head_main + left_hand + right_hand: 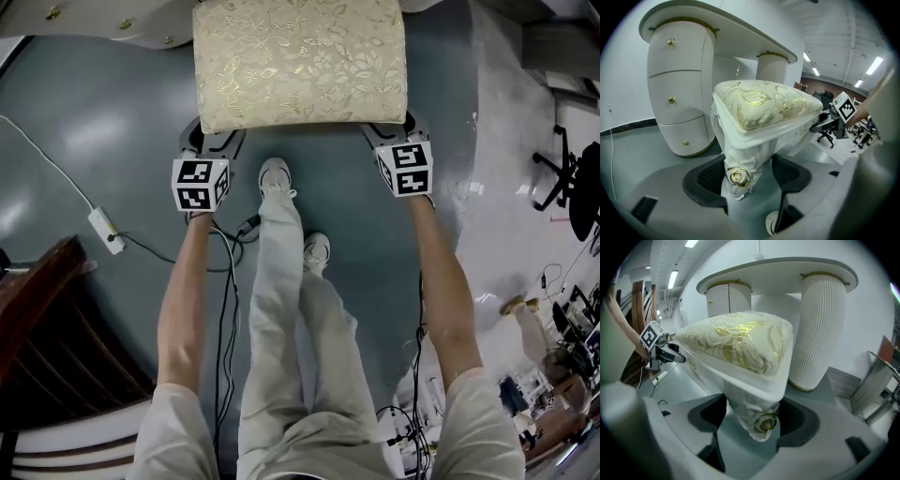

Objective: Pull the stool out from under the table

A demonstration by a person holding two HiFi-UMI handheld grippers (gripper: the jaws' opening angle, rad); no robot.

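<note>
Both front legs of the stool [300, 61] were clamped, one by the left gripper [214, 142], one by the right gripper [392, 133], probably so it would slide straight from the table [103, 21].

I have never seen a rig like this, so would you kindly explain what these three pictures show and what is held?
No robot here: a person holds two hand-held two-jaw tools. The head view looks steeply down from the person's head; the other two views ride on the tools, looking along their jaws. The left tool and the right tool each clamp a carved corner leg of the cream-and-gold stool, which stands on the grey floor at a white dressing table.
</note>
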